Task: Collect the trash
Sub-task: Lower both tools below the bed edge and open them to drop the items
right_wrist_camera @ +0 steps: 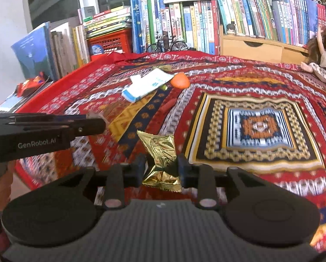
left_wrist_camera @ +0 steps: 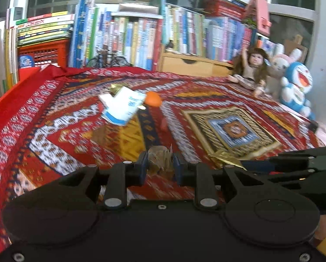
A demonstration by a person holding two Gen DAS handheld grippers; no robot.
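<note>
In the left wrist view my left gripper is shut on a crumpled clear wrapper, held just above the patterned red cloth. My right gripper is shut on a gold foil wrapper, its blue pads pinching the wrapper's waist. Each gripper shows in the other's view: the left one reaches in from the left, the right one from the right with the gold foil. Farther back on the cloth lie a white and blue carton, an orange peel and a small red wrapper.
Rows of books and a red crate line the far edge, with a wooden drawer box. A doll and plush toys sit at the right. A red snack packet lies on books at the left.
</note>
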